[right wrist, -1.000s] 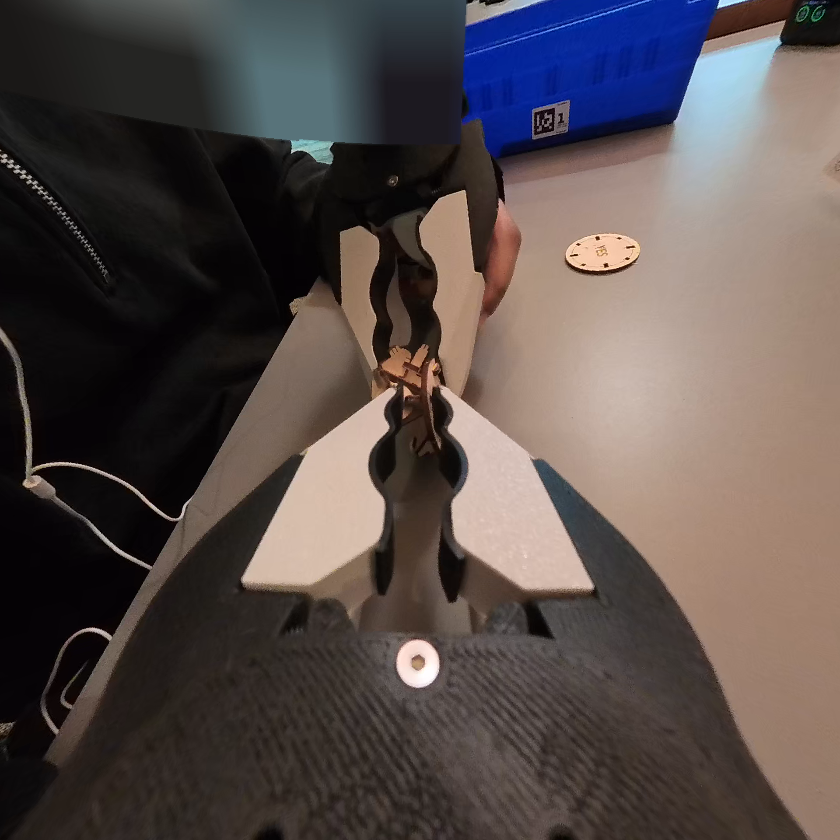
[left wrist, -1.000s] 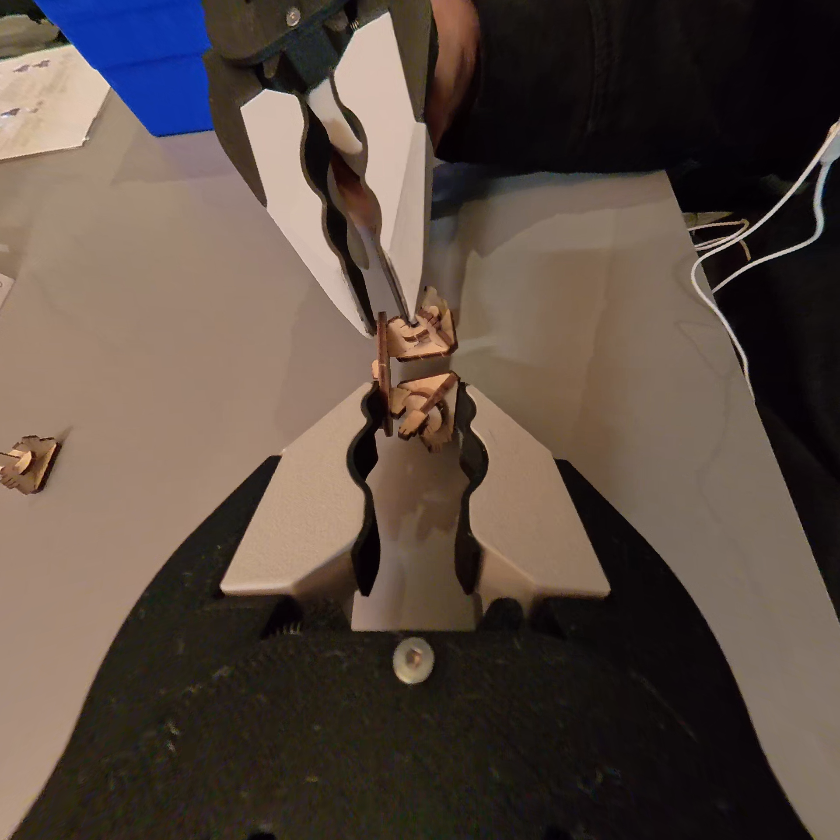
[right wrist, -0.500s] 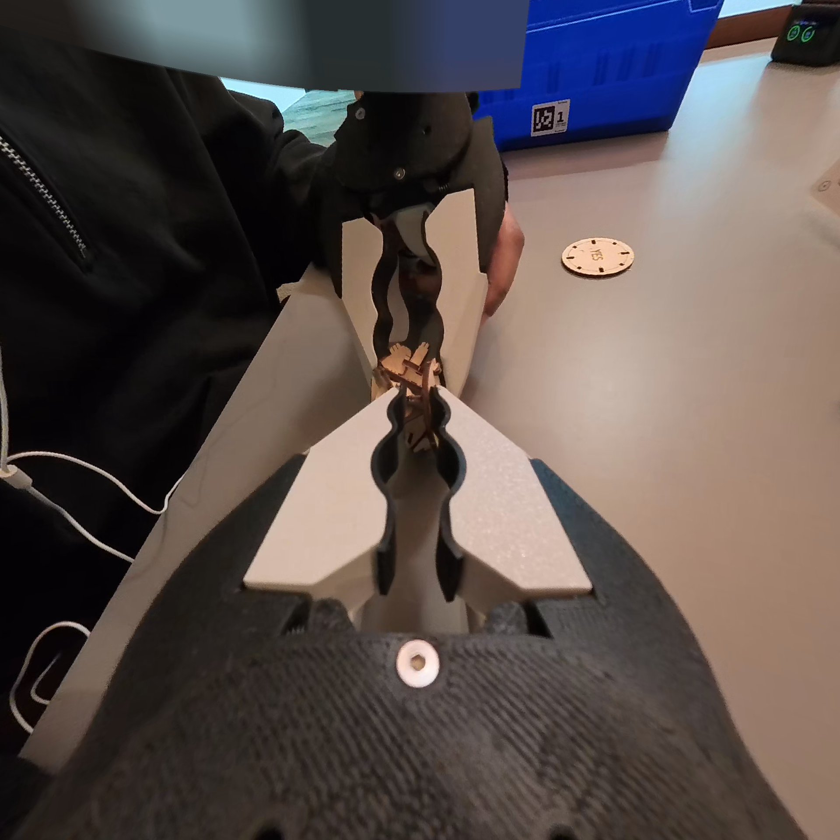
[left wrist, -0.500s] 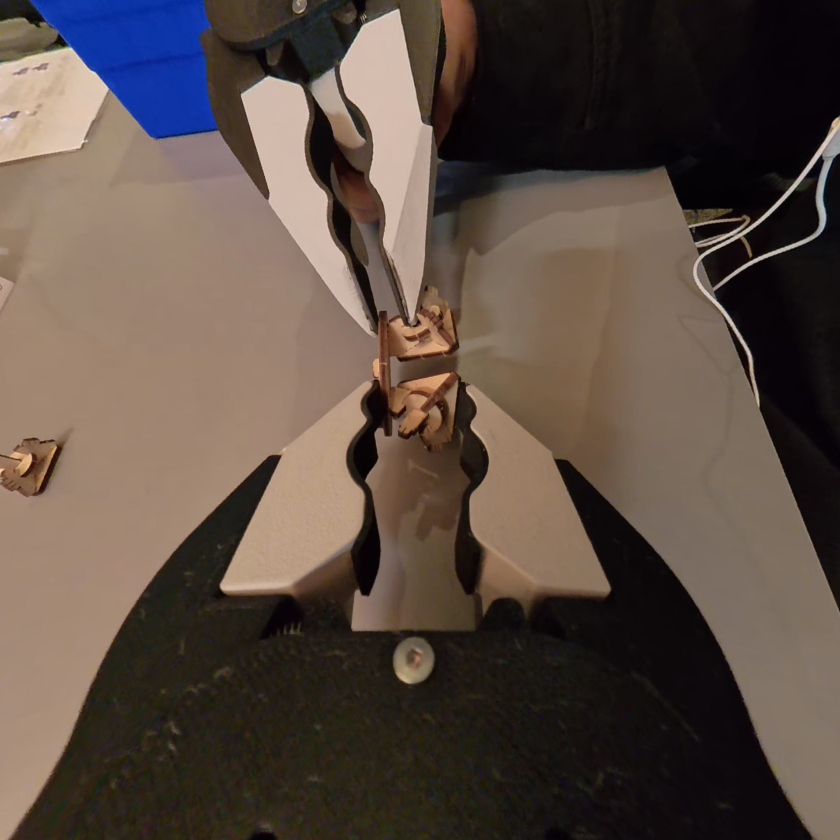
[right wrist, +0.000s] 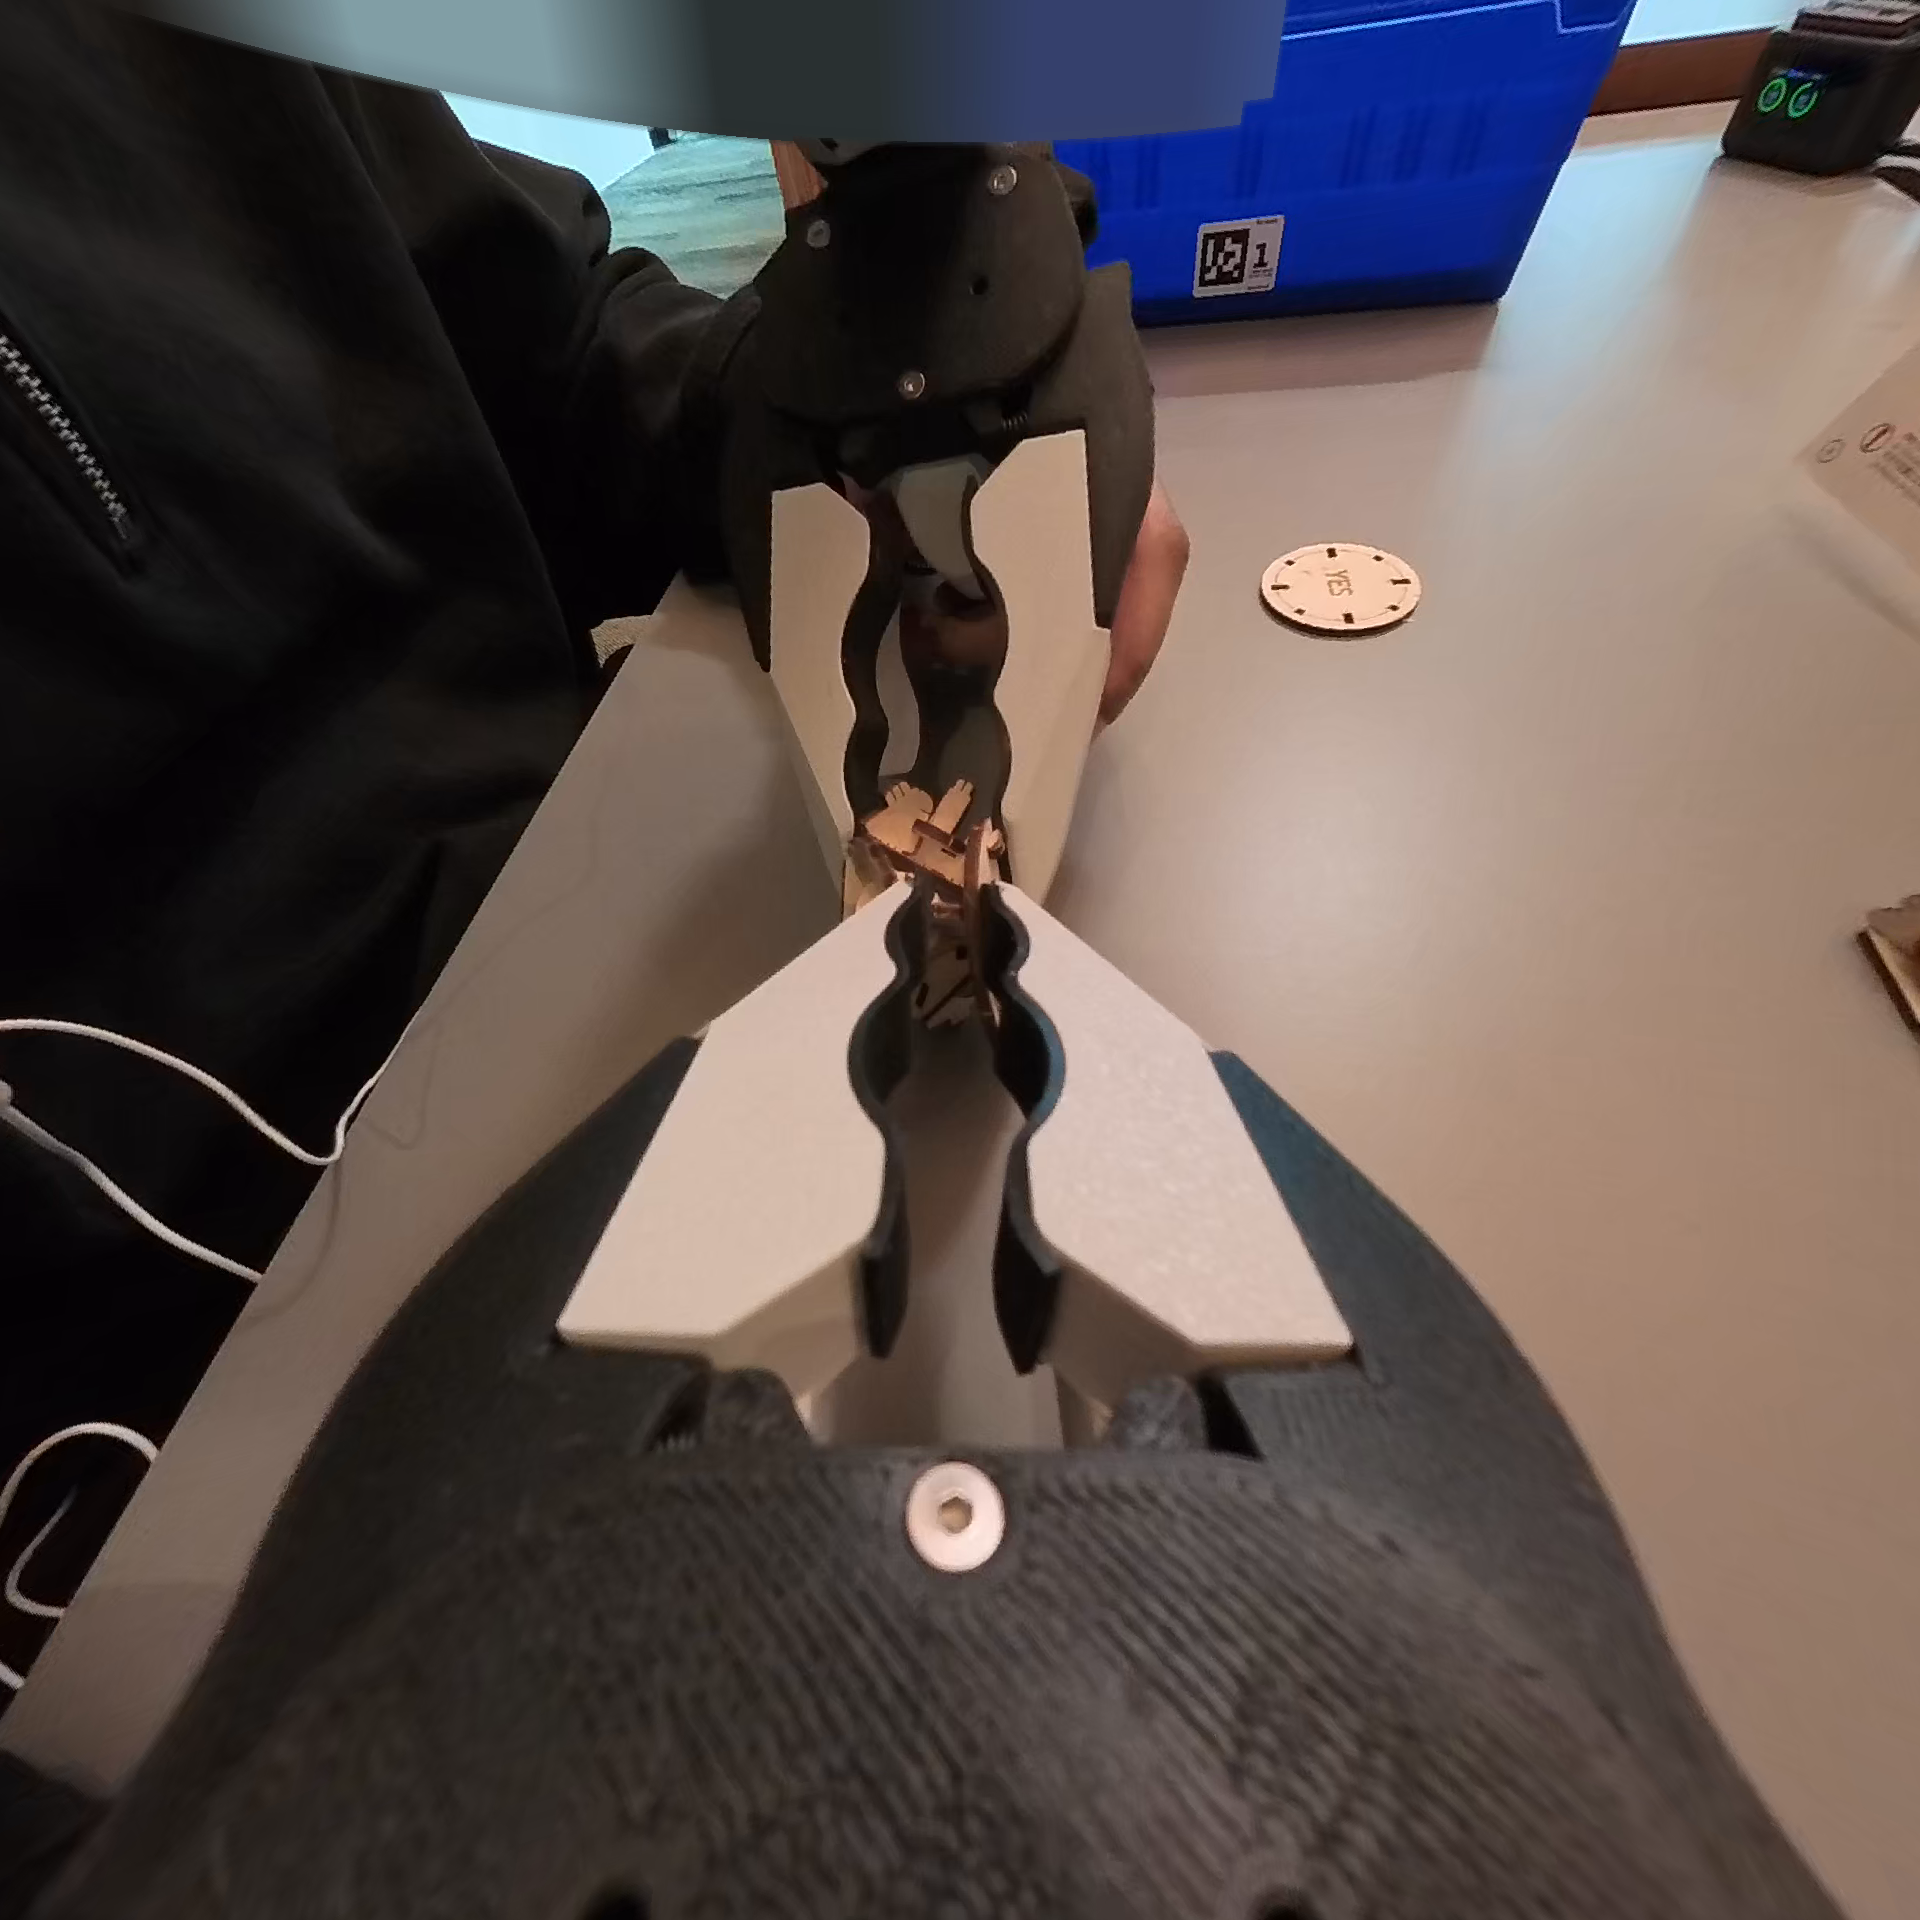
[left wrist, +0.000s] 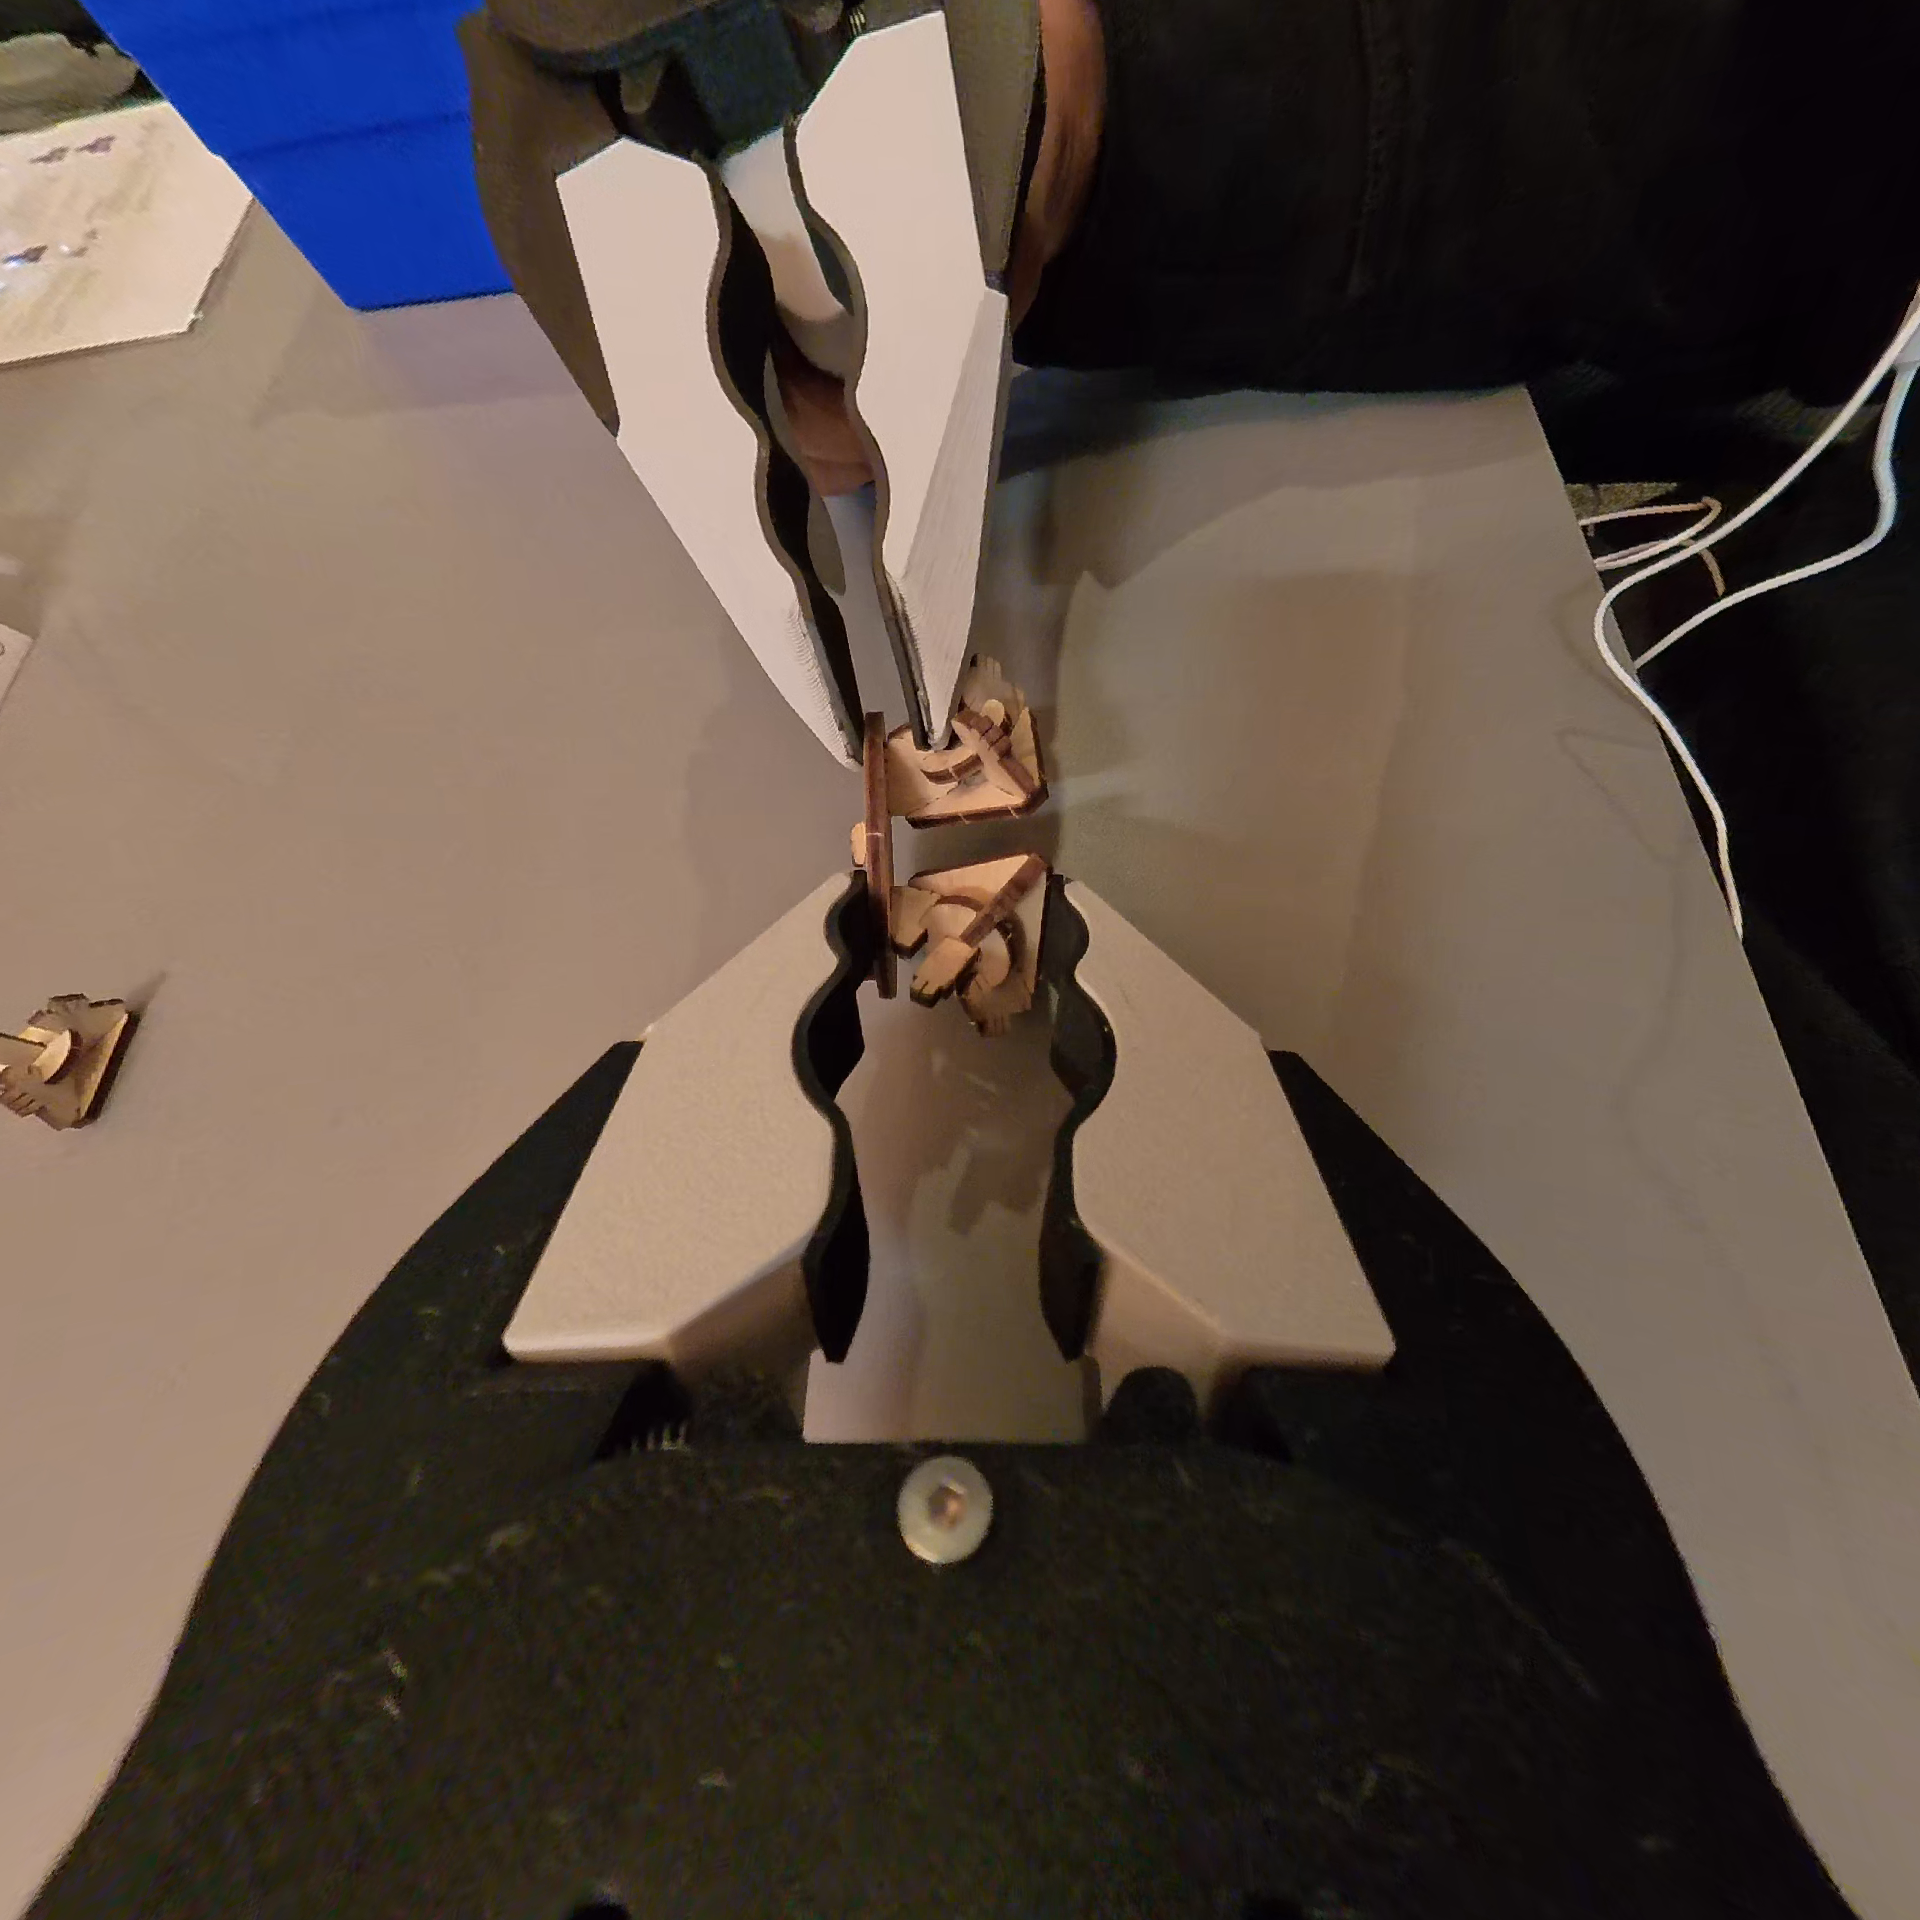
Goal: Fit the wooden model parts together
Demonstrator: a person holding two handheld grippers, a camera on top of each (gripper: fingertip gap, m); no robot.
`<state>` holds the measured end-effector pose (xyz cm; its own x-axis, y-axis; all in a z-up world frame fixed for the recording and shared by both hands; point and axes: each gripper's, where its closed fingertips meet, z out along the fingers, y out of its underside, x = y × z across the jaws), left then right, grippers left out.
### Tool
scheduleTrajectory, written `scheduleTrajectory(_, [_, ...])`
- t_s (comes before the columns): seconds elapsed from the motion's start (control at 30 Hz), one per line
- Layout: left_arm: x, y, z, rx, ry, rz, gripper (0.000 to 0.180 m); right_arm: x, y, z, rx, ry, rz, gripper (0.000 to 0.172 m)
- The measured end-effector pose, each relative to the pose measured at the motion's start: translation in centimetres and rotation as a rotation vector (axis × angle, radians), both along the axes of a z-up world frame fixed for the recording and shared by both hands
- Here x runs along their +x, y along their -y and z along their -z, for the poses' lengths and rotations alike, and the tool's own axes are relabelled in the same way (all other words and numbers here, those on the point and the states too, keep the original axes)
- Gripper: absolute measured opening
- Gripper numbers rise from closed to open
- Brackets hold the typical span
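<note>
A small laser-cut wooden assembly hangs over the table's near edge between both grippers. It is a thin disc (left wrist: 876,831) on edge with an upper triangular piece (left wrist: 966,779) and a lower triangular piece (left wrist: 971,935) joined to it. My left gripper (left wrist: 961,914) is shut on the assembly: one pad on the disc, the other on the lower piece. My right gripper (left wrist: 894,738) reaches in from the far side, jaws nearly together, pinching the disc and the upper piece. In the right wrist view my right gripper (right wrist: 954,914) grips the wood (right wrist: 940,977), and the left gripper (right wrist: 925,821) faces it.
A grey table (left wrist: 364,727) carries a loose wooden piece (left wrist: 62,1060), a round wooden disc (right wrist: 1340,587), another wooden part (right wrist: 1896,956), papers (left wrist: 94,229) and a blue bin (right wrist: 1351,156). A person in a black jacket (right wrist: 312,520) stands at the table's edge with white cables (left wrist: 1766,520).
The right gripper's jaws have narrowed a little on the upper piece, and that gripper has tilted slightly more upright. The left gripper and the assembly have stayed in place.
</note>
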<state>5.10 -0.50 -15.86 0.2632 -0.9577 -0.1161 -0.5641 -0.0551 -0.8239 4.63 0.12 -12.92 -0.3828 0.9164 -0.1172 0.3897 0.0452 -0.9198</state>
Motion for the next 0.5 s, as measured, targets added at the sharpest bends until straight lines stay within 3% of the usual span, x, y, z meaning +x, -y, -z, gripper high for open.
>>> scheduleTrajectory(0.5, [0.18, 0.14, 0.02, -0.027, 0.019, 0.003, 0.029, -0.06, -0.3, -0.08, 0.021, -0.004, 0.019, 0.0])
